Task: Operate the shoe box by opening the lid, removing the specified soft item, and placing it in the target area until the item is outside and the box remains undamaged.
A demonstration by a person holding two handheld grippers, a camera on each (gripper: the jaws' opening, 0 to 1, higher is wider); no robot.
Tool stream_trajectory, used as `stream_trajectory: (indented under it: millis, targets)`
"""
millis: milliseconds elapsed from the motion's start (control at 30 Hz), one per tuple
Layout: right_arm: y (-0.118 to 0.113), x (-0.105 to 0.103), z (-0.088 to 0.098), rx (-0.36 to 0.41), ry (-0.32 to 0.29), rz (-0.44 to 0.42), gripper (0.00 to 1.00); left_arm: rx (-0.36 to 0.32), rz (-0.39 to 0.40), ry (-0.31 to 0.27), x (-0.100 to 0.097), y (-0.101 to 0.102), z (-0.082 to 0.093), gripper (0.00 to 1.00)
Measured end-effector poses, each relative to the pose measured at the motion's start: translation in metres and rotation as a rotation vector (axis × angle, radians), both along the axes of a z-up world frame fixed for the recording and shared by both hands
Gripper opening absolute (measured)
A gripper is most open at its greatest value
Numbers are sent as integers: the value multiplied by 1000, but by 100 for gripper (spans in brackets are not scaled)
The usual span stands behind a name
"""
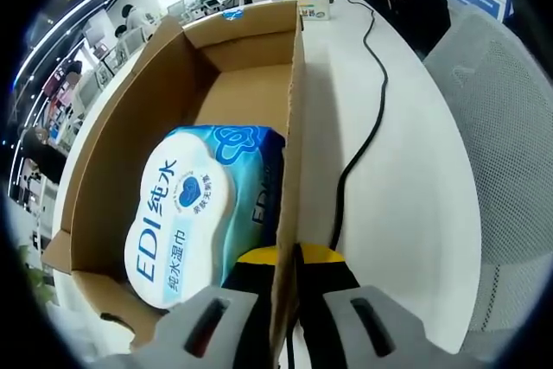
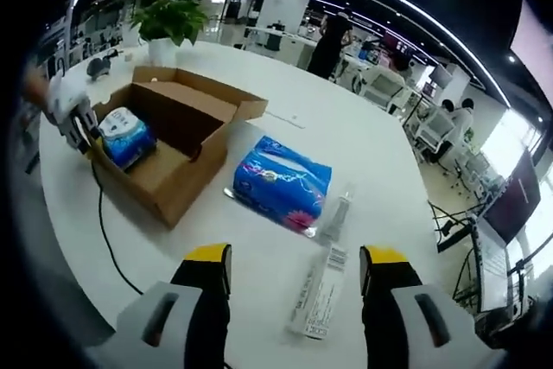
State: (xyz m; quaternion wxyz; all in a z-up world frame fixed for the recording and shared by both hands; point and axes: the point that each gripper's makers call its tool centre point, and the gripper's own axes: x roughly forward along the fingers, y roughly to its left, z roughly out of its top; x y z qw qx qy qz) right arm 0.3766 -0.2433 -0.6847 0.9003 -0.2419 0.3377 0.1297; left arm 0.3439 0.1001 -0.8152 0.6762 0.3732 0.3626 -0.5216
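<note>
Open shoe box on a white desk, wet wipes pack inside, tissue pack outside.

In the right gripper view, the left hand-held gripper (image 2: 79,123) sits at the left wall of the cardboard shoe box (image 2: 186,174), whose lid is folded back; the wet wipes pack (image 2: 128,137) lies inside near that wall. In the left gripper view its jaws straddle the box wall (image 1: 294,153), clenched on the cardboard, with the wipes pack (image 1: 194,209) just left of it and a black cable (image 1: 367,127) running across the desk (image 1: 415,179). Right of the box lies a blue soft tissue pack (image 2: 282,181), then a clear wrapper strip (image 2: 324,287). The right hand-held gripper (image 2: 295,278) hovers released above the desk.
</note>
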Motion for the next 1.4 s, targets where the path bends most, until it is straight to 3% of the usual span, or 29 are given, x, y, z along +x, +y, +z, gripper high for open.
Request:
stream_trajectory:
  millis: [167,267,500,700,767,1033,1100,1133,1167,1267,1400]
  targets:
    - [5,0,1,17,0,6,57,0,1,0,0,0,0,4]
    - [13,1,6,2,-38,60,51,0,1,-1,0,0,0,4]
    - [39,3,3,113,15,151,45,0,2,-1,-1,0,0,4]
    - [65,2,5,122,74,246,48,0,1,-1,0,0,0,4]
    - [67,0,2,110,108,248,50,0,1,-1,-1,0,0,4]
    - [90,3,13,50,85,390,51,0,2,-1,0,-1,0,4]
    - [96,8,20,-7,27,456,49,0,1,-1,0,-1,0,4]
    - [98,11,25,-71,-12,492,49,0,0,-1,0,-1,0,4]
    - [99,11,26,-90,-14,496,49,0,1,-1,0,-1,0,4]
    - [114,6,25,-52,29,520,56,0,1,-2,-1,-1,0,4]
    - [131,5,26,-42,29,569,59,0,3,-2,0,-1,0,4]
